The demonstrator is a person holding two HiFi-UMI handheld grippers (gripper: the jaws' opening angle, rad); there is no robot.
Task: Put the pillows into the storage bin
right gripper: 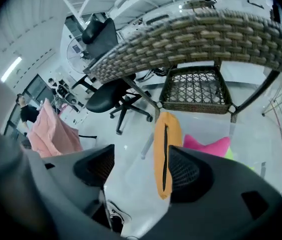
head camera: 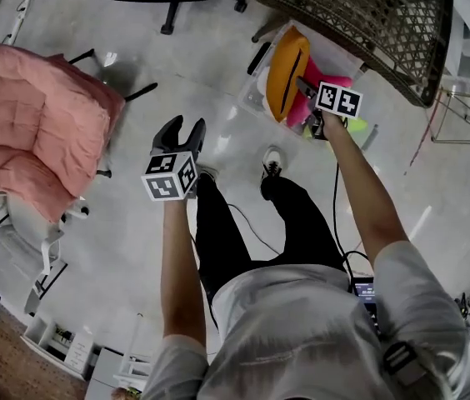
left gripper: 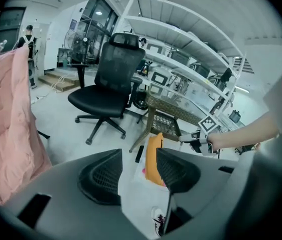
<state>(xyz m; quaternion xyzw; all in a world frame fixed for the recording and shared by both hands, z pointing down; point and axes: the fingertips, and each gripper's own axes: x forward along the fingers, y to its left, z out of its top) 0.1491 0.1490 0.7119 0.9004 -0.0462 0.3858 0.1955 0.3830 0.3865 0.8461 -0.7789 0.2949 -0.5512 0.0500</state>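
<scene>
**A:** Fingers (right gripper: 193,171) of the right gripper (right gripper: 141,159) first: spread wide, pinching nothing, hanging right over the storage bin (head camera: 252,98) at one o'clock in the head view.

**B:** And the orange pillow (right gripper: 163,149)?

**A:** Standing on edge inside the bin, just past the right-hand finger. Close beside it, not squeezed. Counts as delivered.

**B:** Left side?

**A:** Fingers (left gripper: 101,176) of the left gripper (head camera: 182,128) spread too, bare between. Held over open floor near eleven o'clock, well apart from the bin.

**B:** Anything else in the bin?

**A:** Pink pillow (right gripper: 208,146), lying at three o'clock of the orange one. Past it, a lime-green corner (right gripper: 229,154); hard to say whether another pillow.

**B:** So, finished?

**A:** Judged mostly finished, with two pillows in for certain. Outside the bin, at nine o'clock: a pink quilted pad (head camera: 27,115) draped over a seat. Could be a pillow left to fetch, could be only a chair cover; impossible to tell from here. Nothing else pillow-like spotted on the floor.
</scene>
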